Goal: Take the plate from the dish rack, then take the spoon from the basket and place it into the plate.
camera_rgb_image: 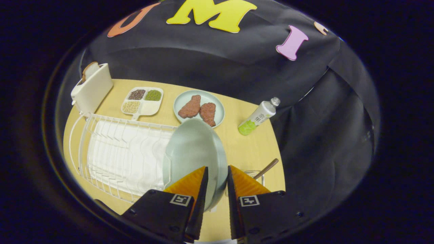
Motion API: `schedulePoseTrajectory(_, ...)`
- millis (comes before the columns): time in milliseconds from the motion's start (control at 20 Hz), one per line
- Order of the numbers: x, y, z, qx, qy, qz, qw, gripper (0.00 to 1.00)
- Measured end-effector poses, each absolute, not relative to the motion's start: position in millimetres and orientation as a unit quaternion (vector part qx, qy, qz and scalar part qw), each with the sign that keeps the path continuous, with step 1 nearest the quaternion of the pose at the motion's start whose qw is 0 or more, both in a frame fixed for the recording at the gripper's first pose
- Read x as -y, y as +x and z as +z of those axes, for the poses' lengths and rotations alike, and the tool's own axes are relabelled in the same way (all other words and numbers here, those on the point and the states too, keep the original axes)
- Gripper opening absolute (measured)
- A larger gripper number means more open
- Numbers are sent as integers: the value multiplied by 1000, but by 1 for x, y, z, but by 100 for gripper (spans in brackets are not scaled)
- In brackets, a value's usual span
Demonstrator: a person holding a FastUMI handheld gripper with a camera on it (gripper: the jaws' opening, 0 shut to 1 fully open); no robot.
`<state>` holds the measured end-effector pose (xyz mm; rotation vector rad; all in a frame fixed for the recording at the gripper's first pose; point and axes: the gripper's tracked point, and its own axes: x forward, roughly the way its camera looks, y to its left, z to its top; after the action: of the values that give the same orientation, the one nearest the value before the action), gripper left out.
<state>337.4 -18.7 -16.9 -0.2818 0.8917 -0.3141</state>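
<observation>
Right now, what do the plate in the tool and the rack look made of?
Plate, held on edge between the tool's fingers: pale green, smooth, soft sheen; ceramic or melamine, can't tell which. Dish rack: thin white bent rods, so probably coated metal wire, over a white tray that looks like plastic.

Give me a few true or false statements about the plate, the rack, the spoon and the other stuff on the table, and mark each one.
1. The gripper holds the pale green plate on edge, one finger on each side of its rim. True.
2. The dish rack is full of plates. False: its slots are empty.
3. The spoon lies in the plate. False: its handle sticks out of the basket behind the fingers.
4. A toaster with bread stands beyond the rack. True.
5. The bottle lies flat. False: it stands upright.
</observation>
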Motion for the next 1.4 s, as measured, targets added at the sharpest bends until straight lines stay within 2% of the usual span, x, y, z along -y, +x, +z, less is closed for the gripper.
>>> schedulePoseTrajectory(100,15,333,-20,-430,-135,-142,881,38)
schedulePoseTrajectory(250,23,331,-21,-425,-148,-164,878,22)
schedulePoseTrajectory(450,20,328,-12,-408,-143,-185,883,11)
schedulePoseTrajectory(800,9,323,10,-365,-155,-213,893,9)
schedulePoseTrajectory(950,16,328,35,-320,-189,-245,895,9)
schedulePoseTrajectory(1400,-6,302,38,-317,-167,-210,910,9)
